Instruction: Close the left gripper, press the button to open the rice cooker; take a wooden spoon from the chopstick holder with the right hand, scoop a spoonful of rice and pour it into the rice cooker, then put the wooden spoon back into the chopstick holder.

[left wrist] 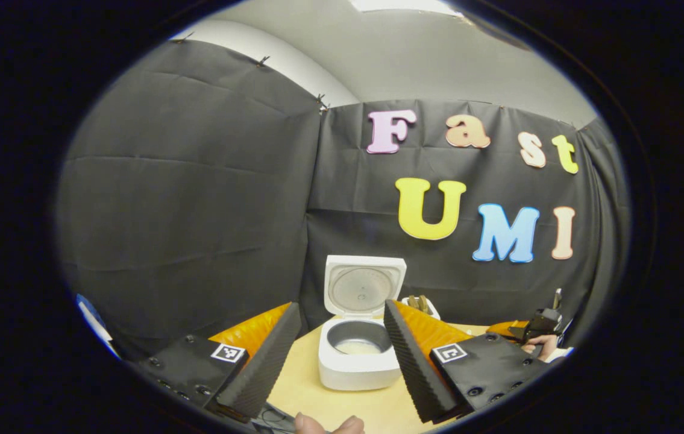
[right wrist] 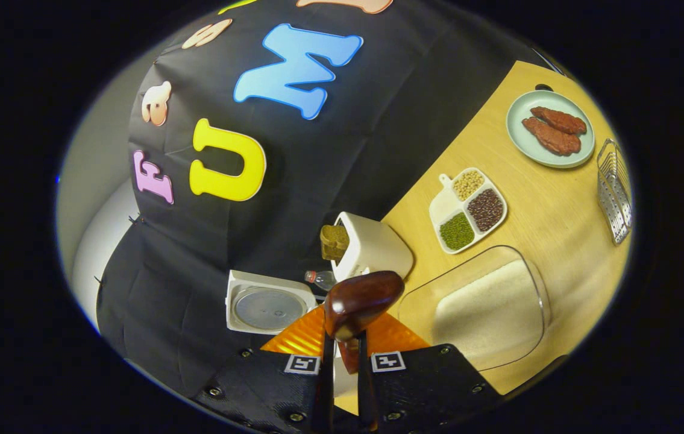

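The rice cooker (left wrist: pixel 358 352) stands on the table (left wrist: pixel 317 392) near its back edge, lid raised against the wall. The chopstick holder (right wrist: pixel 372 247) stands just beside it. Along that edge follow a divided dish (right wrist: pixel 468 209) and a plate (right wrist: pixel 549 128); a clear container of rice (right wrist: pixel 486 307) lies nearer the front edge.

Rice cooker (left wrist: pixel 358 355) with lid raised at the back, pot mouth free from above, bare tabletop (left wrist: pixel 305 386) in front, chopstick holder (right wrist: pixel 372 248) just beside clear rice container (right wrist: pixel 486 310), divided dish (right wrist: pixel 468 210) behind
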The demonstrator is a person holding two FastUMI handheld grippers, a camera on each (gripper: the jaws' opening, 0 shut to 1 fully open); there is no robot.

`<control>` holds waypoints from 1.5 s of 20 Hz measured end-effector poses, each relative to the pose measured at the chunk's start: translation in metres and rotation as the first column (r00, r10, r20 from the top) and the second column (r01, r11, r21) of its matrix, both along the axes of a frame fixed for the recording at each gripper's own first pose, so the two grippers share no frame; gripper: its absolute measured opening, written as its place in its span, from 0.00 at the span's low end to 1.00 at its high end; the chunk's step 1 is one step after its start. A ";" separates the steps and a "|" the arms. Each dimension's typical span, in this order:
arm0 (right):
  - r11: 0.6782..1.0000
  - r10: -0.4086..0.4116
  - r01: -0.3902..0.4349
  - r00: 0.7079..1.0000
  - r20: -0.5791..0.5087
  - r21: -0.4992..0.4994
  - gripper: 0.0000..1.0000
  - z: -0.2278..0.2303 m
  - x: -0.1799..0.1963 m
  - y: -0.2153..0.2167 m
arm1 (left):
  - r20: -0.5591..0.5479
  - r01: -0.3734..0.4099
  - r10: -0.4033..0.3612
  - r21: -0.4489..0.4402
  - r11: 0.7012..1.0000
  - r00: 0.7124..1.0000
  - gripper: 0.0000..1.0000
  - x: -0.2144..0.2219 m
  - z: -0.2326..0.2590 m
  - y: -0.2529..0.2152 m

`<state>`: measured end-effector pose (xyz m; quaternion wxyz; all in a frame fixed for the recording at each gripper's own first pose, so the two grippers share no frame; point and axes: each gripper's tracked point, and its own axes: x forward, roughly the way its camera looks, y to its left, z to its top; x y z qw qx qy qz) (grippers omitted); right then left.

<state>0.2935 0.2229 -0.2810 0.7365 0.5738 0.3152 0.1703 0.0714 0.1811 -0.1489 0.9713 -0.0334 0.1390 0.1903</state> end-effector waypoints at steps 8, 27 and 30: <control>0.994 0.094 -0.098 0.991 0.091 0.040 0.16 0.064 0.021 0.108 | 0.003 -0.053 0.053 0.001 0.999 0.999 0.94 -0.025 0.003 0.027; 0.620 0.609 -0.196 0.731 0.309 -0.760 0.16 -0.004 0.041 0.291 | -0.040 -0.192 0.191 -0.025 0.981 0.981 0.97 -0.064 -0.019 0.076; 0.514 0.699 -0.087 0.619 0.358 -0.854 0.17 0.004 0.033 0.295 | -0.032 -0.206 0.205 -0.038 0.978 0.978 0.97 -0.069 -0.017 0.082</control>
